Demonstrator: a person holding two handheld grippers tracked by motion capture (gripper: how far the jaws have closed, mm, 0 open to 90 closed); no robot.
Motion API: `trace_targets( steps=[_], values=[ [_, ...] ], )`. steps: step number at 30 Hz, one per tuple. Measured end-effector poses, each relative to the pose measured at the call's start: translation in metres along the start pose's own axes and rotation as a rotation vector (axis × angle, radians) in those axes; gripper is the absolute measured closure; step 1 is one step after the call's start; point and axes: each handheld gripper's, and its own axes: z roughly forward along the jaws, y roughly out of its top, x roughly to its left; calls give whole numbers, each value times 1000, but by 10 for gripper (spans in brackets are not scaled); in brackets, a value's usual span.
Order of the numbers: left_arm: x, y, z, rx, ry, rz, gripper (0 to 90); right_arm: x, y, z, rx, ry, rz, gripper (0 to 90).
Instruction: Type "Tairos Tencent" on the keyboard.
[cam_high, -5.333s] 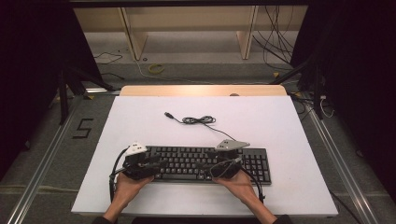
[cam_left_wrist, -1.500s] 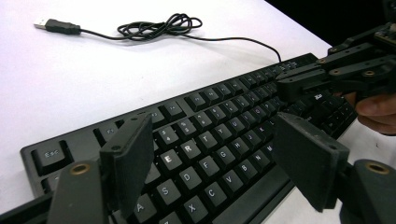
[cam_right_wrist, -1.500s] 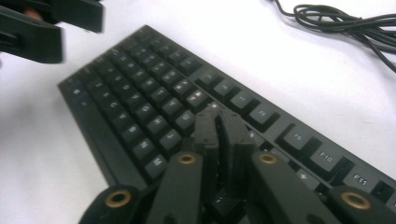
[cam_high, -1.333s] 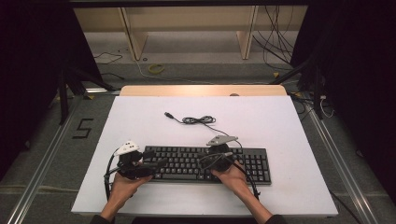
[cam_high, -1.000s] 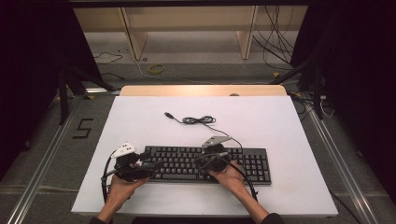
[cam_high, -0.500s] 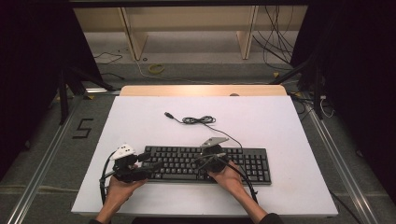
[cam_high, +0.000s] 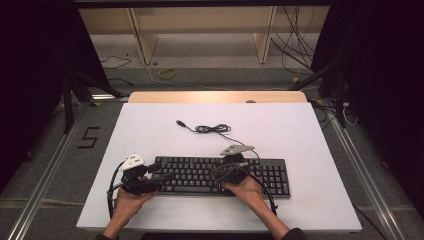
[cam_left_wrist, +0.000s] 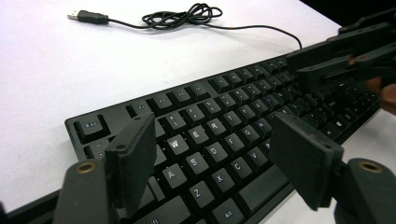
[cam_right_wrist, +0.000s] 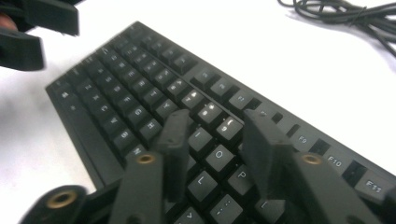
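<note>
A black keyboard (cam_high: 200, 176) lies near the front of the white table (cam_high: 280, 135). My left gripper (cam_high: 162, 172) rests at its left end, pointing right. In the left gripper view the left gripper (cam_left_wrist: 217, 154) stands open over the keyboard's (cam_left_wrist: 219, 135) letter keys; its jaws have just been closing a little, with nothing held between them. My right gripper (cam_high: 227, 169) hangs over the middle of the keyboard. In the right gripper view the right gripper (cam_right_wrist: 215, 140) is open above the O, L and P keys (cam_right_wrist: 219, 158); its jaws have just been opening, with no object gripped.
The keyboard's black cable (cam_high: 212, 129) lies coiled behind it, and its USB plug (cam_high: 181, 123) rests loose on the table. A wooden strip (cam_high: 215, 96) runs along the far edge. Metal rails and dark stands flank the table on the floor.
Since the earliest frame the right gripper has shifted left along the keyboard, and the left gripper has drifted slightly left. Keyboard and cable have stayed put.
</note>
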Motion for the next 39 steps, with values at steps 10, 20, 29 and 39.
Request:
trace_targets(
  steps=[10, 20, 29, 39],
  values=[
    [0, 0, 6, 34, 13, 20, 574, -2, -3, -20, -50, 19, 4, 397],
    [-1, 1, 17, 103, 28, 38, 807, 1, -9, -33, -81, 44, -3, 343],
    [-2, 2, 26, 141, 32, 47, 889, 4, -12, -40, -99, 53, -12, 311],
    [-3, 2, 31, 171, 37, 40, 890, 4, -17, -47, -111, 57, -17, 304]
  ],
)
